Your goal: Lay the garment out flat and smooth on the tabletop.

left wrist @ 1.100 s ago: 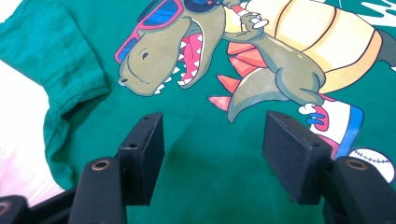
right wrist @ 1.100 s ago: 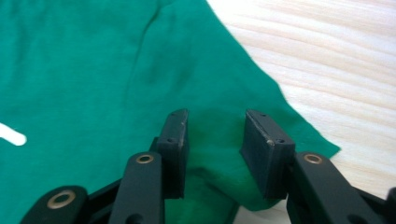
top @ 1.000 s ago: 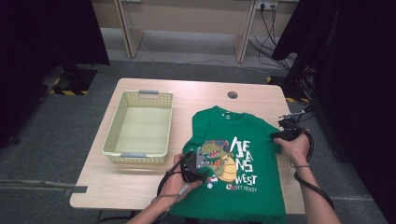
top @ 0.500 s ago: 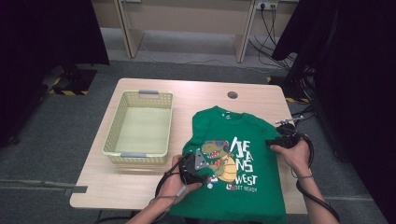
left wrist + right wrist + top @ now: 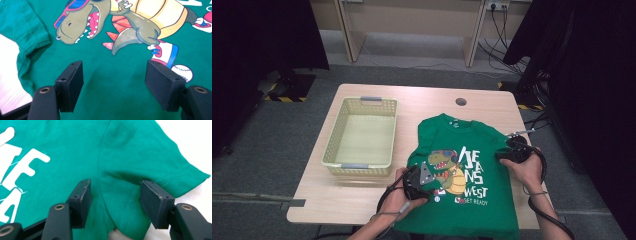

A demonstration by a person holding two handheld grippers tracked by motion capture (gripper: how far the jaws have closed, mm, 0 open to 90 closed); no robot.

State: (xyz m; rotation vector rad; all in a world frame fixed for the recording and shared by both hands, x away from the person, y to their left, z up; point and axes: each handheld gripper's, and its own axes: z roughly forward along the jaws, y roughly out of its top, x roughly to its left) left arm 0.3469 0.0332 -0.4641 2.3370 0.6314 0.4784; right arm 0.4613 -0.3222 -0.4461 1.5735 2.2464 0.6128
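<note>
Right now the green T-shirt [image 5: 467, 175] lies flat, print up, on the table [image 5: 422, 100], collar pointing away from the person and hem hanging over the near edge. The left gripper [image 5: 113, 83] hovers over the dinosaur print with jaws apart and nothing between them, while the right gripper [image 5: 115, 202], its jaws just opened wider, straddles the folded sleeve by the shirt's right edge without pinching it. Beside the shirt's left, the yellow basket [image 5: 334, 145] stands empty, nearer the left hand.

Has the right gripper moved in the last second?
Yes. The right gripper slid inward over the shirt, toward the white lettering, jaws opening.
</note>
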